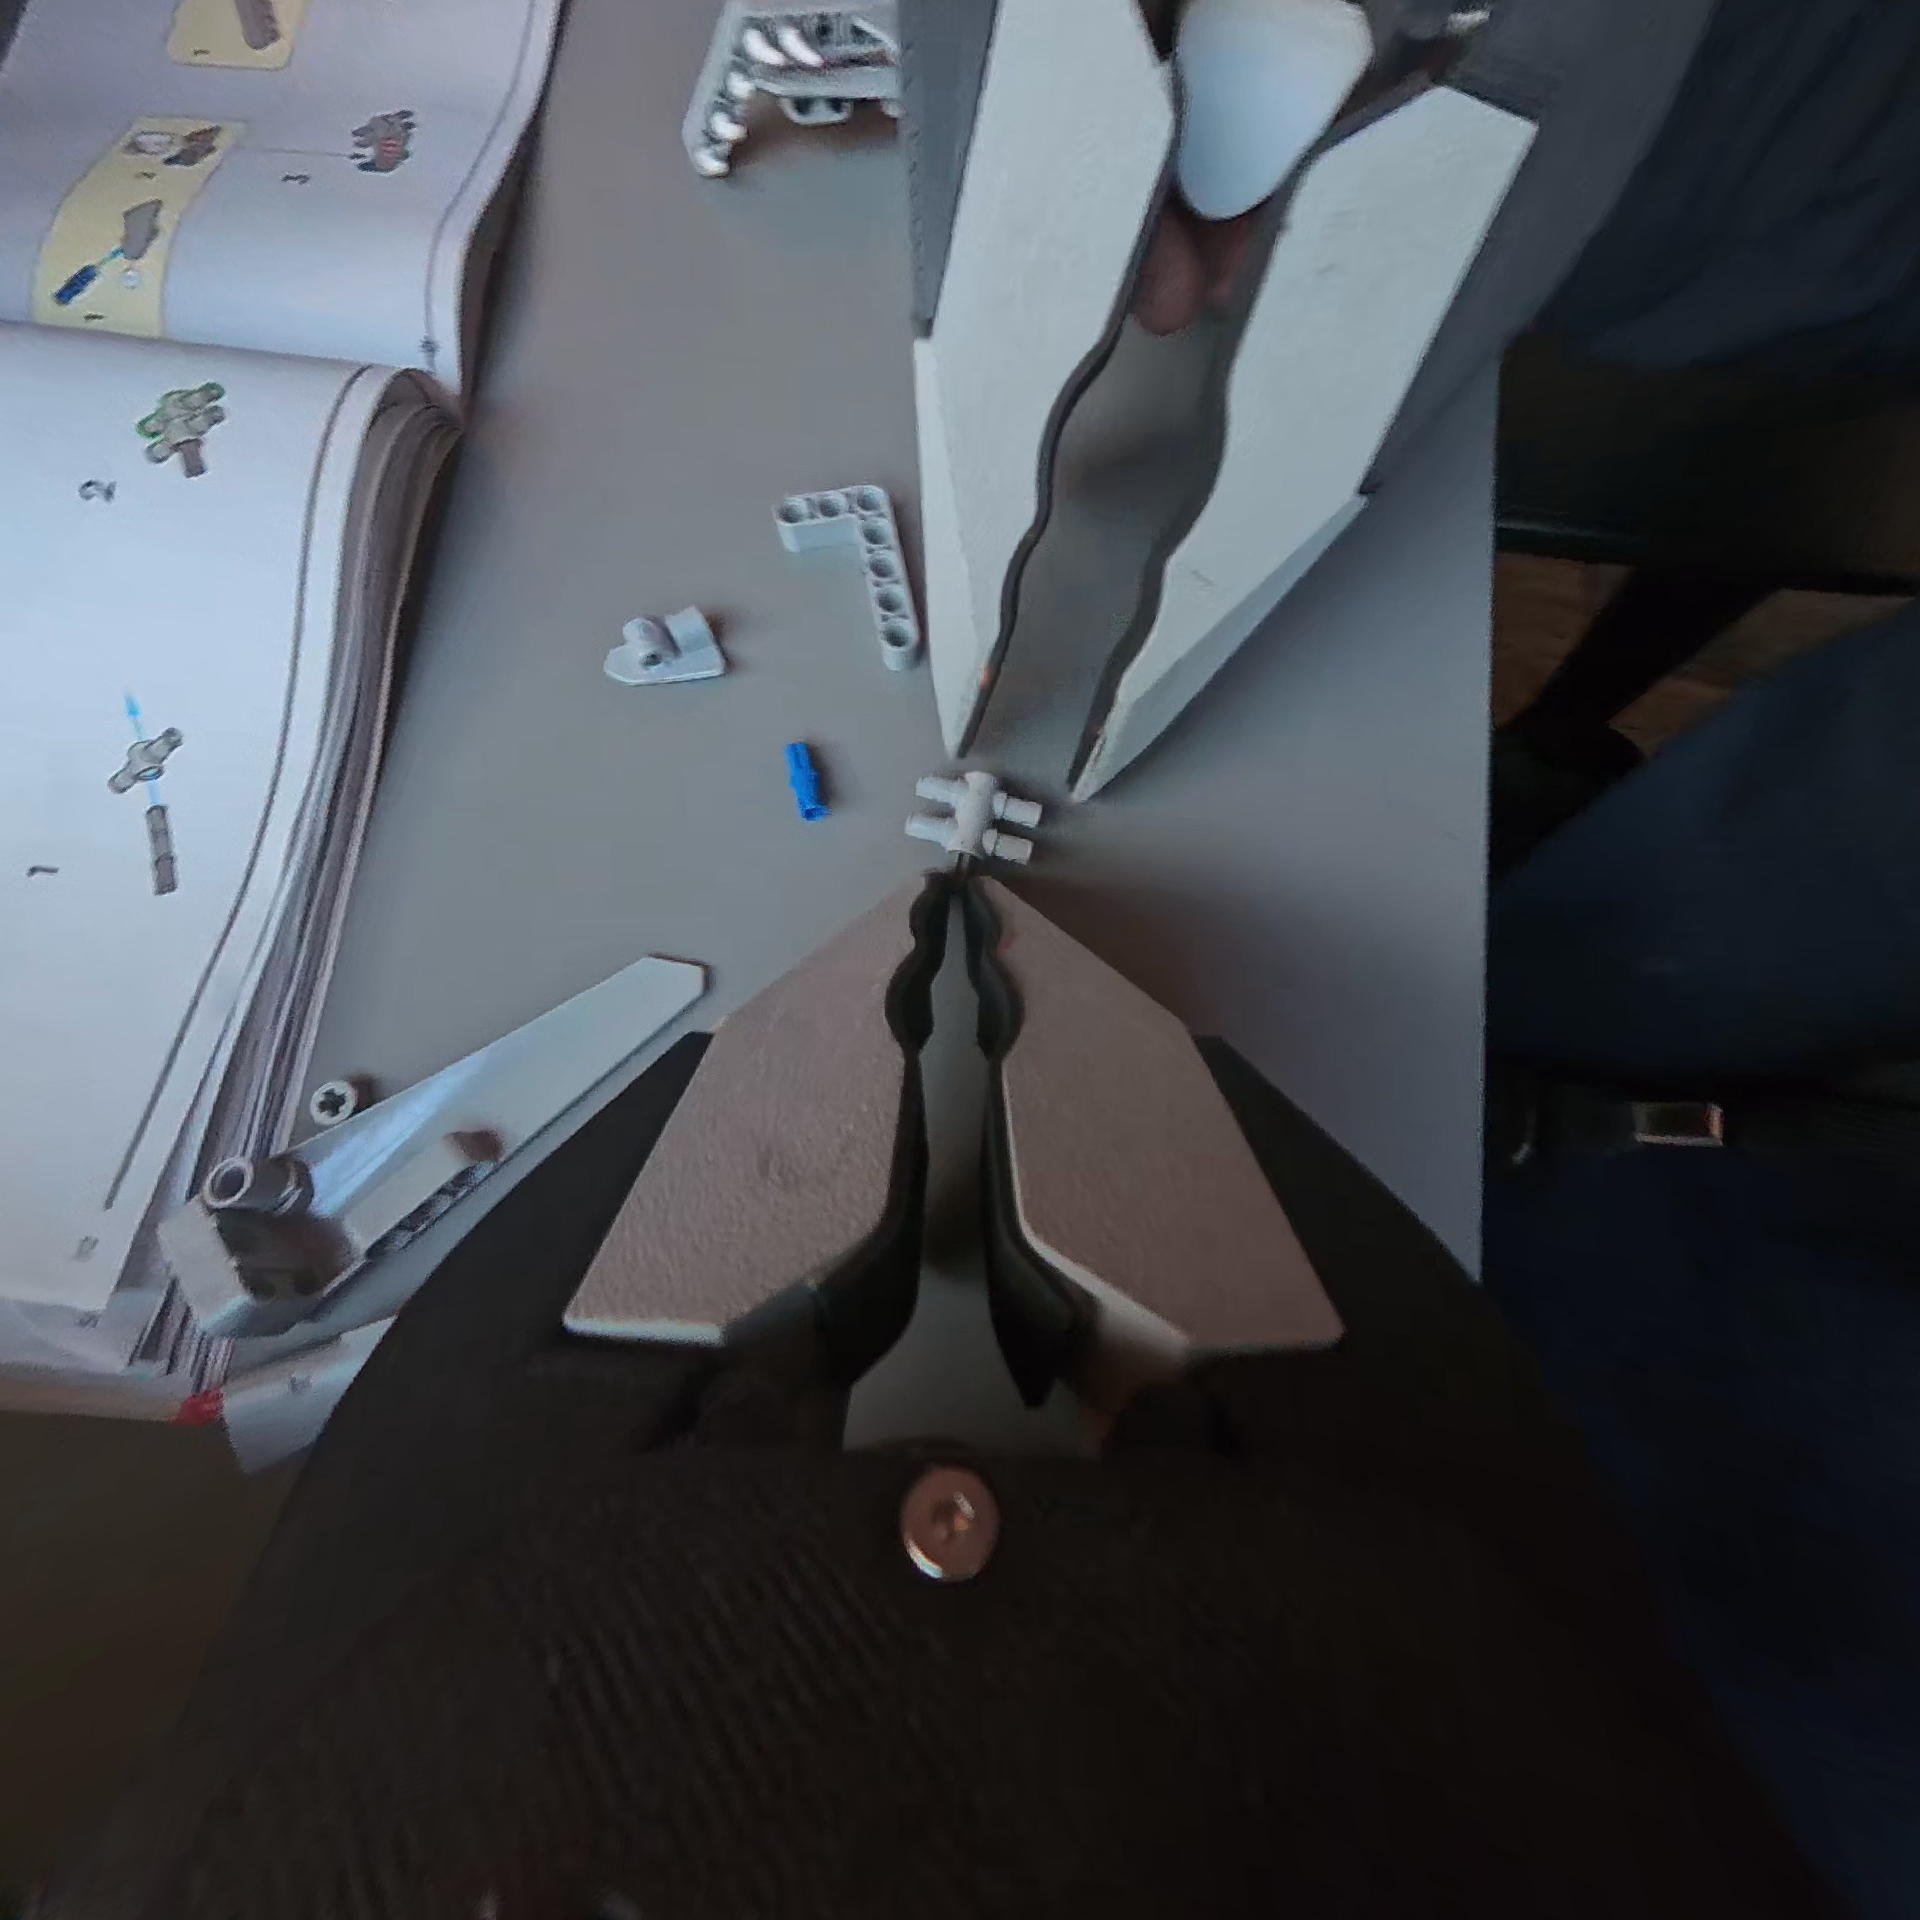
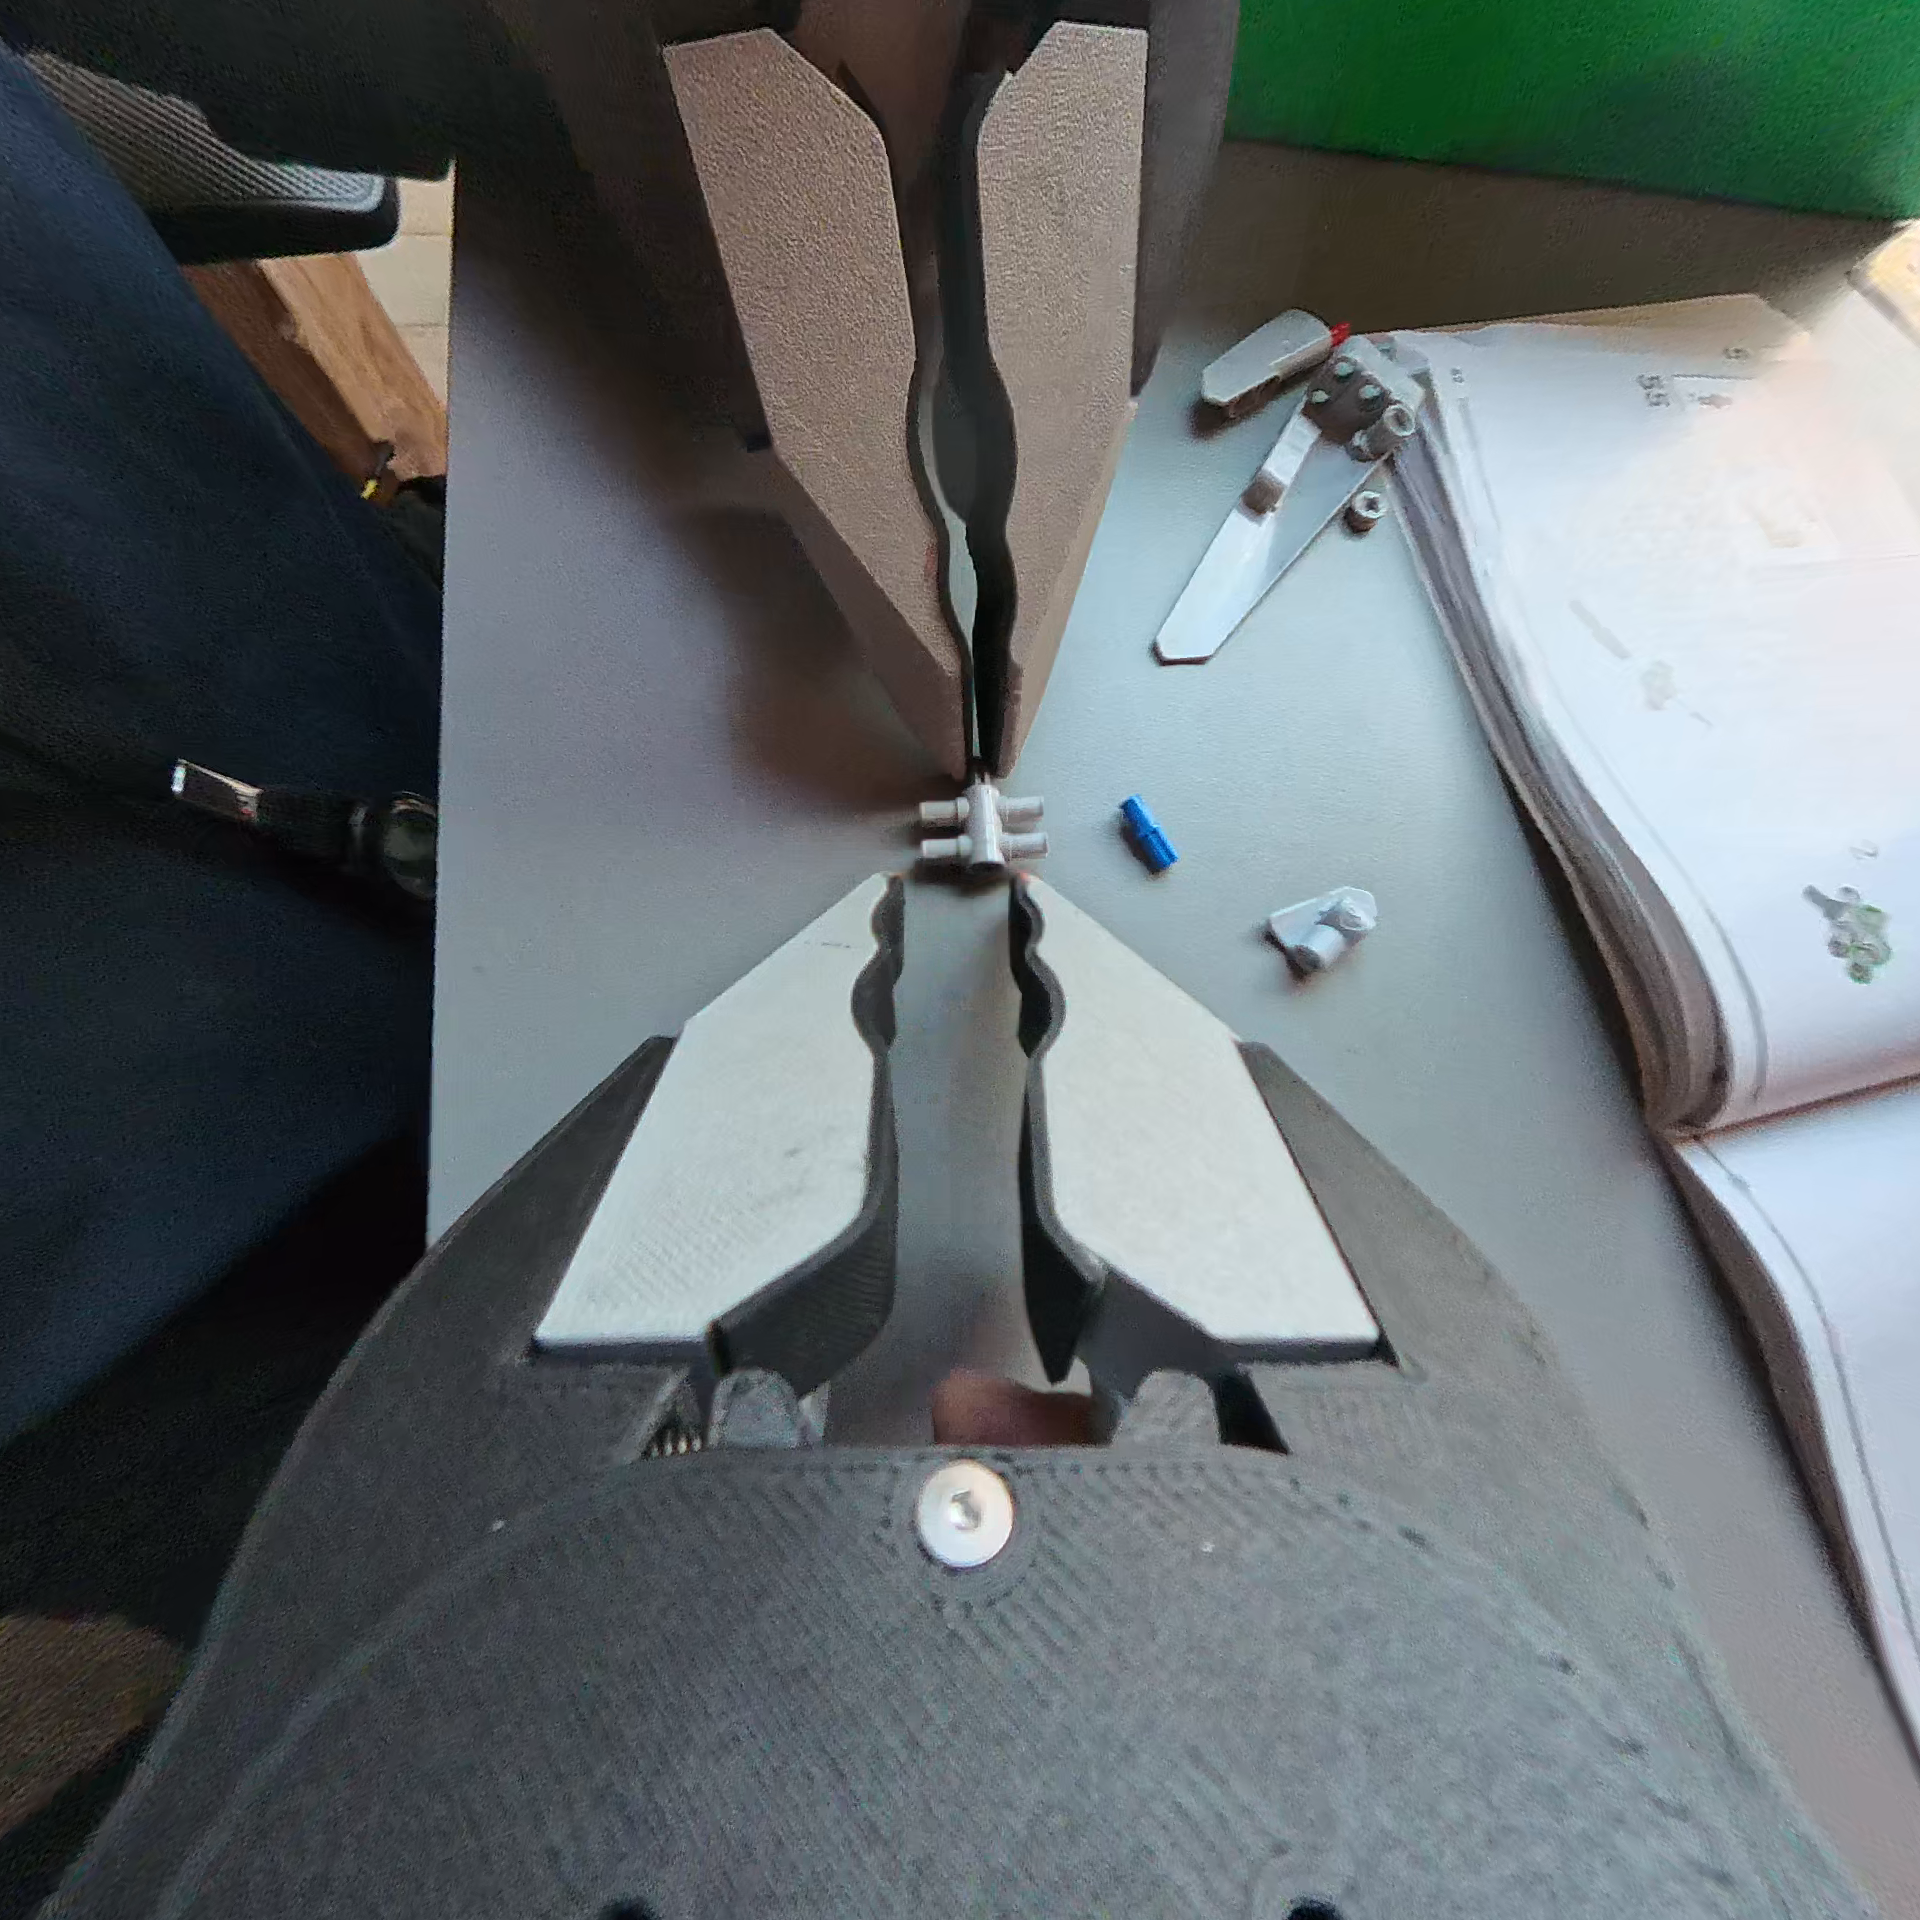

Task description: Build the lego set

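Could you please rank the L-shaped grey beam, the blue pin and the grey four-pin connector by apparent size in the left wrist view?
1. L-shaped grey beam, clearly largest.
2. Grey four-pin connector.
3. Blue pin, smallest.

The connector (image 1: 975,818) sits between the tips of the left gripper (image 1: 954,883) and the right gripper (image 2: 956,883), which face each other. In the left wrist view the pin (image 1: 804,781) lies left of the jaws, the booklet (image 1: 156,675) farther left.
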`<action>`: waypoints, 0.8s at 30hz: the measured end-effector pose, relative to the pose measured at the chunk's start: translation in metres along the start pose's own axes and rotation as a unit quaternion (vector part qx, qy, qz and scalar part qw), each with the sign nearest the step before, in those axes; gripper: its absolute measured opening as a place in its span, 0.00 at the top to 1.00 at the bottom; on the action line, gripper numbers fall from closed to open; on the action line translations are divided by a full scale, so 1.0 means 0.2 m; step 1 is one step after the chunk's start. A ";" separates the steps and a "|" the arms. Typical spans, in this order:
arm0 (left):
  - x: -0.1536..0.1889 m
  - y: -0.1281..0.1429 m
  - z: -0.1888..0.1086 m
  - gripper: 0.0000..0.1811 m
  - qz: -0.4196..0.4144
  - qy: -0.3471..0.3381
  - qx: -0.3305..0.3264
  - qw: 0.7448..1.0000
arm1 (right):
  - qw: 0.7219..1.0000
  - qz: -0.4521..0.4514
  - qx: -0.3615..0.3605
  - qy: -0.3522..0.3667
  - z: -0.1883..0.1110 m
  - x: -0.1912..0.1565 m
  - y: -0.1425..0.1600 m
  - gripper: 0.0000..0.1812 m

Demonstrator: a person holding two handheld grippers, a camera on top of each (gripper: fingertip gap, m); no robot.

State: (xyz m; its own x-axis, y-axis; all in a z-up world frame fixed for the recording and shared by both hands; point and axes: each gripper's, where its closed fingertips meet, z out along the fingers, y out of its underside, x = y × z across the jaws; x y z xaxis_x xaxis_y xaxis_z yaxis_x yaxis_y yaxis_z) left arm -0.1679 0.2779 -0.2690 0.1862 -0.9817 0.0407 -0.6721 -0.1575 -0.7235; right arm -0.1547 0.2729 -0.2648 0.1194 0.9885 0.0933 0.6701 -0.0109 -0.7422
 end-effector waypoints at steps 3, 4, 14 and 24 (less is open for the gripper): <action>-0.02 -0.05 -0.04 1.00 -0.016 -0.002 0.040 0.999 | 0.999 0.000 0.045 0.026 -0.09 0.04 -0.06 0.88; -0.03 -0.07 -0.06 1.00 -0.021 -0.003 0.059 0.998 | 0.997 0.001 0.063 0.037 -0.12 0.05 -0.08 0.87; -0.04 -0.05 -0.10 0.99 -0.062 -0.013 0.050 0.997 | 0.994 0.037 0.066 0.082 -0.26 0.13 0.02 0.85; -0.03 0.03 -0.03 0.98 -0.043 -0.020 -0.005 0.999 | 0.996 0.014 -0.029 0.078 -0.07 0.20 0.10 0.85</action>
State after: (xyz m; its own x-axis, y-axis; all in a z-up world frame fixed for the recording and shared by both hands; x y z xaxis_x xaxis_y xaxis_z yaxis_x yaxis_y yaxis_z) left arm -0.1766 0.2821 -0.2692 0.2721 -0.9594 0.0738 -0.6595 -0.2418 -0.7118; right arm -0.1257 0.3106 -0.2658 0.2482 0.9524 0.1772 0.7050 -0.0521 -0.7073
